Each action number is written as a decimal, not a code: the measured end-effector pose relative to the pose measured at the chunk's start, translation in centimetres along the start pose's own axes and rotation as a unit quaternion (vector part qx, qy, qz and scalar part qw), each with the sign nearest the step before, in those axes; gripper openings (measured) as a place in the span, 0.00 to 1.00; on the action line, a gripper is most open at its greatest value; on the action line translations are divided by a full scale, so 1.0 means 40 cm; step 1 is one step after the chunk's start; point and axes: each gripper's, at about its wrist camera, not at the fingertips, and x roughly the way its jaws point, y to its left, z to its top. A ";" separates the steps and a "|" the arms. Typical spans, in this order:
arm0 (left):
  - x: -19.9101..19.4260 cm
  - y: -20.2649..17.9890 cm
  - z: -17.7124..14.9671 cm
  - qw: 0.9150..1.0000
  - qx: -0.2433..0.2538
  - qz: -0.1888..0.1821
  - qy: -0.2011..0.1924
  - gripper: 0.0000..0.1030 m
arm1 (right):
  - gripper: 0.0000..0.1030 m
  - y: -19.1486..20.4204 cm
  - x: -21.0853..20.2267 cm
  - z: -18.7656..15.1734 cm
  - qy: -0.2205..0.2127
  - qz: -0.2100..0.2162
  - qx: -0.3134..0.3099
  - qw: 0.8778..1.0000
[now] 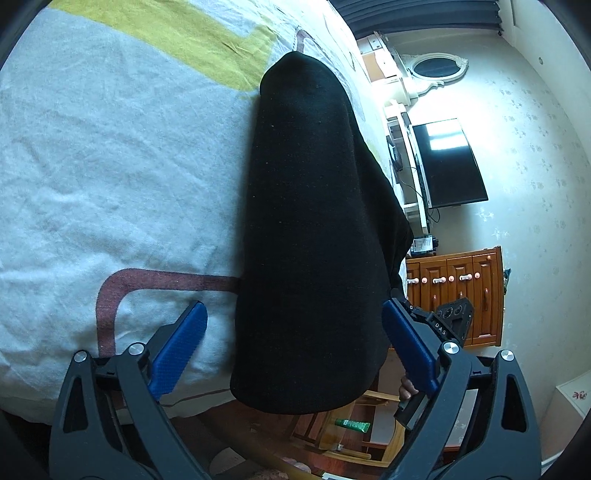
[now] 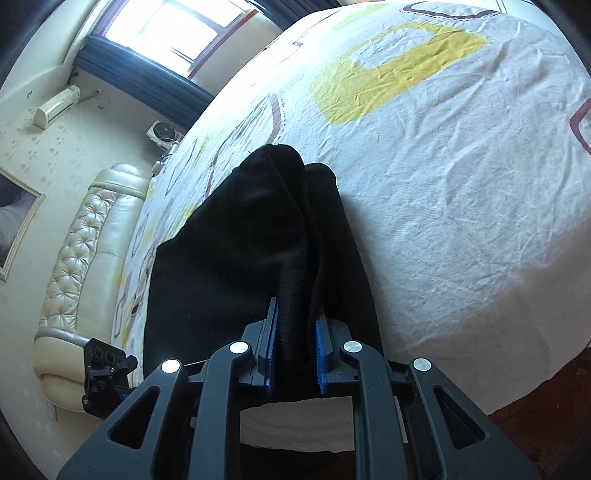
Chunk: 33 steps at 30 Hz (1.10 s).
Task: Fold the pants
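The black pants [image 1: 314, 229] lie on a bed with a white patterned sheet [image 1: 110, 166], one end hanging over the bed's edge. My left gripper [image 1: 293, 328] is open, its blue fingers [image 1: 177, 343] on either side of the hanging end without closing on it. In the right wrist view my right gripper [image 2: 295, 347] is shut on a bunched fold of the pants [image 2: 258, 229], which stretch away across the sheet [image 2: 443, 184]. The left gripper [image 2: 105, 365] shows at the lower left of that view.
A wooden dresser [image 1: 458, 291], a dark TV [image 1: 448, 162] and a white shelf stand beside the bed. A padded cream headboard [image 2: 81, 258], a window [image 2: 166, 26] and an air conditioner [image 2: 57, 105] lie on the other side. Wooden floor lies below the bed's edge.
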 end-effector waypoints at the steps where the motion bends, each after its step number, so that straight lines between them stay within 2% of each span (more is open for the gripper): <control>1: -0.002 -0.006 0.001 1.000 -0.001 -0.010 0.001 0.92 | 0.32 -0.007 -0.020 -0.002 -0.011 0.009 0.007 1.000; 2: -0.004 -0.010 0.000 1.000 0.000 -0.017 0.001 0.92 | 0.55 -0.018 -0.041 -0.001 -0.021 0.022 0.017 0.999; 3: -0.003 -0.013 0.000 1.000 0.002 -0.019 0.000 0.92 | 0.70 -0.031 -0.058 0.000 -0.031 0.030 0.027 0.999; 4: -0.002 -0.015 -0.001 1.000 0.005 -0.020 -0.001 0.92 | 0.80 -0.050 -0.076 0.000 -0.041 0.033 0.035 0.998; 8: 0.017 -0.005 -0.001 1.000 0.003 -0.015 0.000 0.92 | 0.80 -0.108 -0.057 -0.020 -0.019 0.041 0.060 0.997; 12: 0.021 0.002 -0.003 1.000 0.003 -0.013 -0.009 0.92 | 0.81 -0.120 0.000 -0.050 0.006 0.095 0.092 0.991; 15: 0.020 0.002 -0.005 1.000 0.003 -0.021 -0.012 0.92 | 0.82 -0.109 0.008 -0.051 0.004 0.088 0.078 0.993; 16: 0.021 0.000 -0.007 0.999 0.003 -0.030 -0.011 0.92 | 0.80 -0.100 0.008 -0.053 0.004 0.082 0.065 0.994; 18: 0.026 -0.005 -0.011 1.000 0.008 -0.028 -0.009 0.92 | 0.64 -0.070 0.019 -0.056 0.013 0.072 0.036 0.997; 19: 0.031 -0.008 -0.014 1.000 0.014 -0.018 -0.007 0.85 | 0.56 -0.061 0.023 -0.062 0.018 0.058 0.026 0.998; 20: 0.036 -0.010 -0.016 1.000 0.021 0.001 -0.005 0.69 | 0.55 -0.056 0.023 -0.067 0.018 0.046 0.019 0.999; 21: 0.042 -0.010 -0.017 0.999 0.027 0.020 -0.002 0.62 | 0.54 -0.054 0.022 -0.068 0.016 0.047 0.018 0.999; 23: 0.041 -0.001 -0.015 0.999 0.028 0.019 -0.002 0.52 | 0.52 -0.060 0.021 -0.068 0.014 0.053 0.026 0.998; 29: 0.026 -0.007 -0.015 0.999 0.036 0.033 -0.021 0.40 | 0.49 -0.061 0.016 -0.073 0.003 0.069 0.040 0.997; 33: 0.007 -0.016 -0.011 0.998 0.047 0.042 -0.029 0.36 | 0.48 -0.025 0.017 -0.076 -0.002 0.064 0.036 0.997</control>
